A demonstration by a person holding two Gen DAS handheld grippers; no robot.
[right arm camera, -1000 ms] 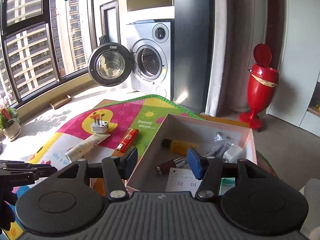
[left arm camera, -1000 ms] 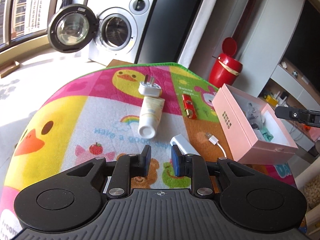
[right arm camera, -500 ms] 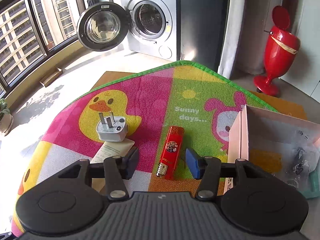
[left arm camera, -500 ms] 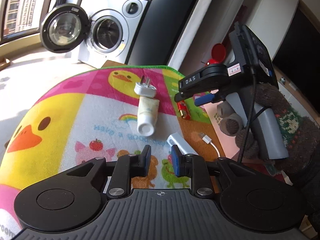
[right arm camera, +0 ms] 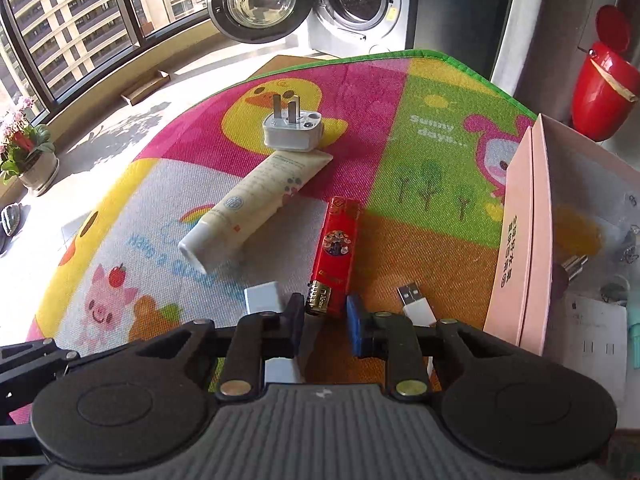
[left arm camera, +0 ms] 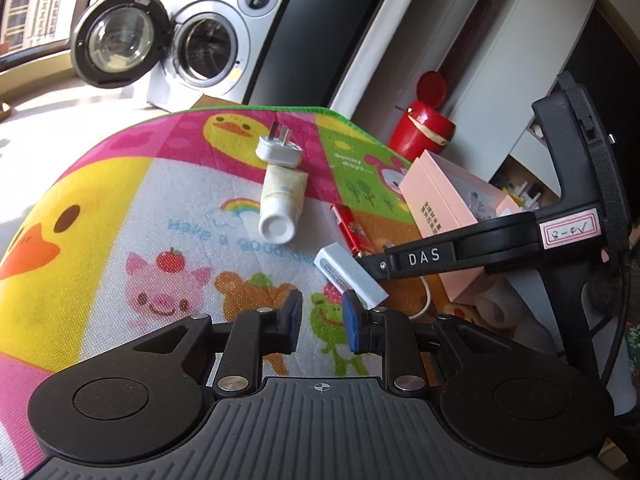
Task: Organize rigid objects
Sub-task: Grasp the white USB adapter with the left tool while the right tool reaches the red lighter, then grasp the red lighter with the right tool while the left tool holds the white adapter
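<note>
On the cartoon mat lie a red lighter (right arm camera: 335, 251), a cream tube (right arm camera: 256, 210), a white plug adapter (right arm camera: 292, 130), a small white adapter block (right arm camera: 262, 298) and a white USB cable end (right arm camera: 416, 305). My right gripper (right arm camera: 323, 322) is open, low over the mat, with the lighter's near end between its fingers. My left gripper (left arm camera: 320, 320) is open and empty above the mat, just short of the white block (left arm camera: 350, 274). The lighter (left arm camera: 352, 232), the tube (left arm camera: 280, 204) and the plug (left arm camera: 280, 148) also show in the left wrist view. The right gripper's finger (left arm camera: 440, 256) crosses it.
An open pink box (right arm camera: 532, 236) holding small items stands at the mat's right edge; it also shows in the left wrist view (left arm camera: 444, 208). A red bin (right arm camera: 604, 76) and a washing machine (right arm camera: 360, 0) with its door open stand behind the table.
My right gripper has left the pink box, swung left and dropped to the mat around the red lighter, narrowing a little. My left gripper has stayed almost still.
</note>
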